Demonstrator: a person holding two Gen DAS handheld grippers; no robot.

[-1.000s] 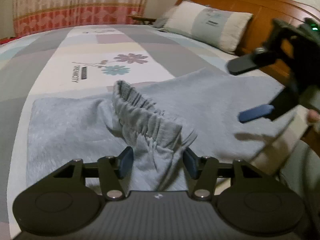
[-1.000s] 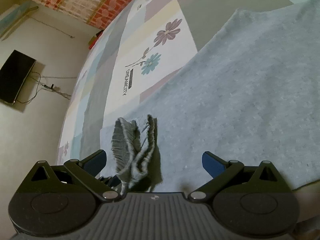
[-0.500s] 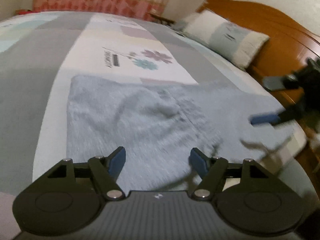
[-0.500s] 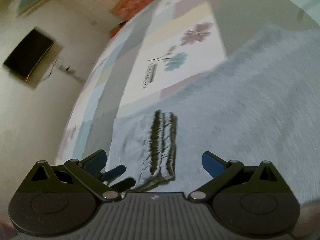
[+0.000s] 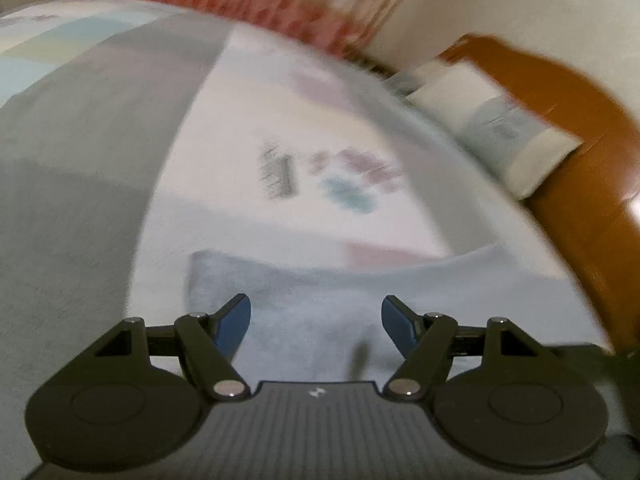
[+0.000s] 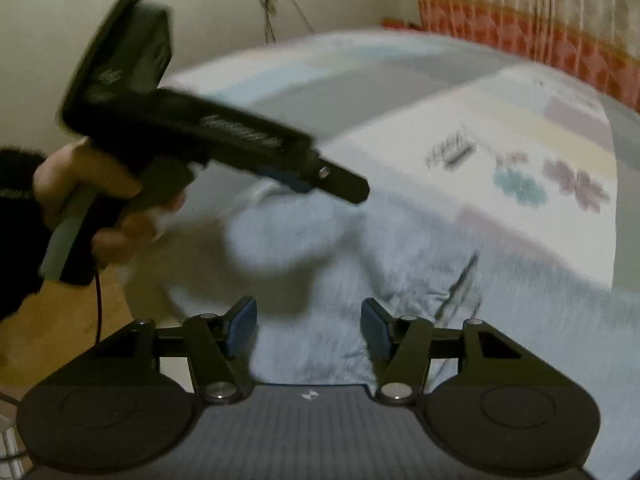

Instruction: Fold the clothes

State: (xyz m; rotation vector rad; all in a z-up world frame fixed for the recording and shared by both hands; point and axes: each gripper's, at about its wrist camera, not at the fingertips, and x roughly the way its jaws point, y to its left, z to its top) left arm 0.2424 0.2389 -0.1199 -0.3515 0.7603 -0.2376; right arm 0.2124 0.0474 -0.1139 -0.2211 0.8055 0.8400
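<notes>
A light grey-blue garment (image 5: 320,292) lies flat on the bed, also in the right wrist view (image 6: 420,264), where a creased seam shows near its middle. My left gripper (image 5: 316,316) is open and empty above the garment's near edge. It also shows in the right wrist view (image 6: 340,188), held in a hand above the garment's left part. My right gripper (image 6: 308,320) is open and empty above the garment. Both views are blurred.
The bedspread (image 5: 248,152) has pale patches and a flower print (image 6: 560,184). A pillow (image 5: 492,120) leans on the wooden headboard (image 5: 580,152) at the right. A red patterned curtain (image 5: 280,4) hangs behind the bed. Wooden floor (image 6: 60,320) lies beside the bed.
My left gripper let go of the gathered waistband and pulled back; the garment now lies flat. Both views swung round, and my right gripper's jaws narrowed a little.
</notes>
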